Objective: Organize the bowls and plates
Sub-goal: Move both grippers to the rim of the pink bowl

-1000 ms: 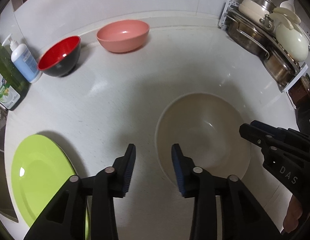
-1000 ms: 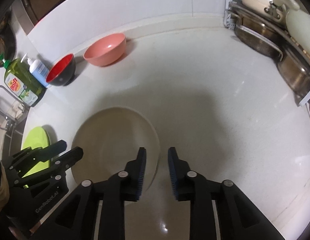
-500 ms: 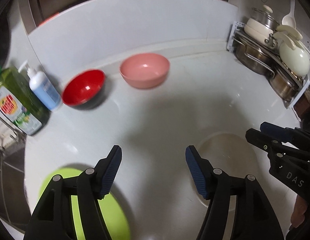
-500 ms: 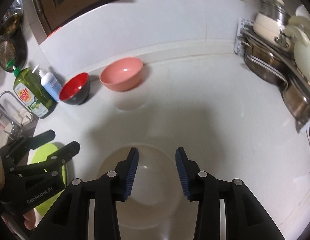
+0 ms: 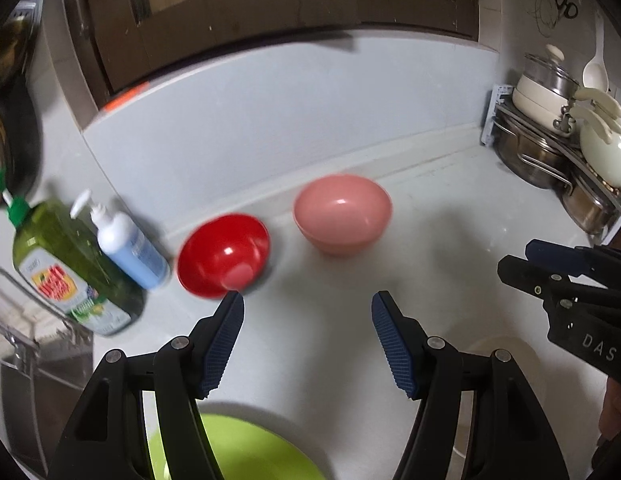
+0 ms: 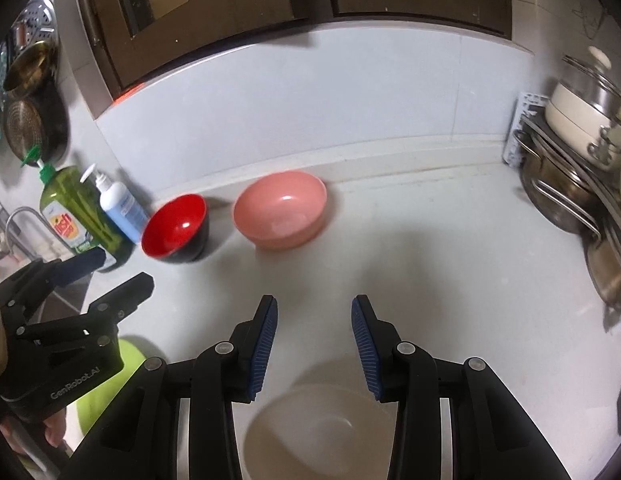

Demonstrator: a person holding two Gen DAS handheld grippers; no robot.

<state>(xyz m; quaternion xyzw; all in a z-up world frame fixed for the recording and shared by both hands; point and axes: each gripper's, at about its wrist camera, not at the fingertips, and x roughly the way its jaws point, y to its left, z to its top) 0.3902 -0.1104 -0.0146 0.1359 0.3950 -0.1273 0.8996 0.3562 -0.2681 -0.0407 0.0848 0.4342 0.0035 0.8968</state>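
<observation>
Both pulled back and up: left gripper (image 5: pixel 306 338) now wide, right gripper (image 6: pixel 314 342) parted, empty; cream bowl (image 6: pixel 318 428) left at 6 o'clock, apparently released; red bowl (image 5: pixel 223 255) at 11 likely next.

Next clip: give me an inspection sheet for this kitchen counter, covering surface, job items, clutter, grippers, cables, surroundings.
Surface: white countertop, bare in the middle.
Job's things: red-and-black bowl beside pink bowl near the backsplash; beige bowl and lime-green plate at the near edge.
Clutter: green dish-soap bottle, white pump bottle.
Grippers: left gripper and right gripper open, empty.
Cables: nothing seen.
Surroundings: pot rack at right, dark cabinets above.
</observation>
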